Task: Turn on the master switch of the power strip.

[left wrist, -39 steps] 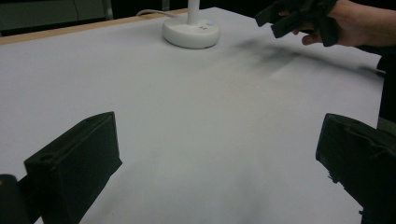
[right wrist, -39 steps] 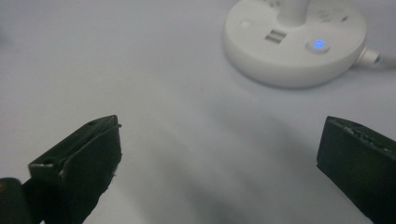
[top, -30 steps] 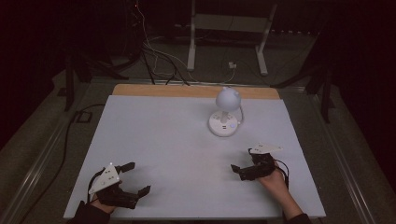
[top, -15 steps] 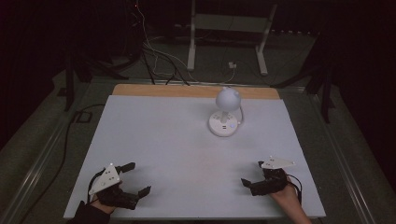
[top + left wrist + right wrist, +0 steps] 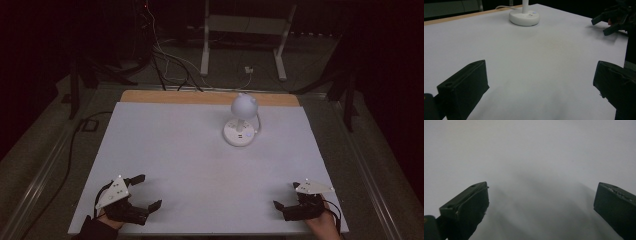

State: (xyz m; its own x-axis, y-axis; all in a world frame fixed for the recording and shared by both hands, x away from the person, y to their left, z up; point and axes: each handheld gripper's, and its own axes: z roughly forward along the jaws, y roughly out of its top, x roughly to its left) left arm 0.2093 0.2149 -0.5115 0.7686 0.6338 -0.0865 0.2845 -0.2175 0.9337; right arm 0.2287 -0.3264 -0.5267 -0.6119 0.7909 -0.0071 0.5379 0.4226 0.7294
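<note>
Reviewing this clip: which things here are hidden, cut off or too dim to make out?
- Small white desk lamp with a round base: in the left gripper view, the top edge cuts off its round head; base visible.
- Markings on that base: too small in the high view.
- Right gripper: the hand holding it runs off the bottom edge.
- Dark floor beyond the white table: too dim; cables and a stand barely readable.

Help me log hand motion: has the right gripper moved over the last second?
Yes. In the high view the right gripper has drawn back from the lamp toward the table's near right corner, jaws open.
</note>
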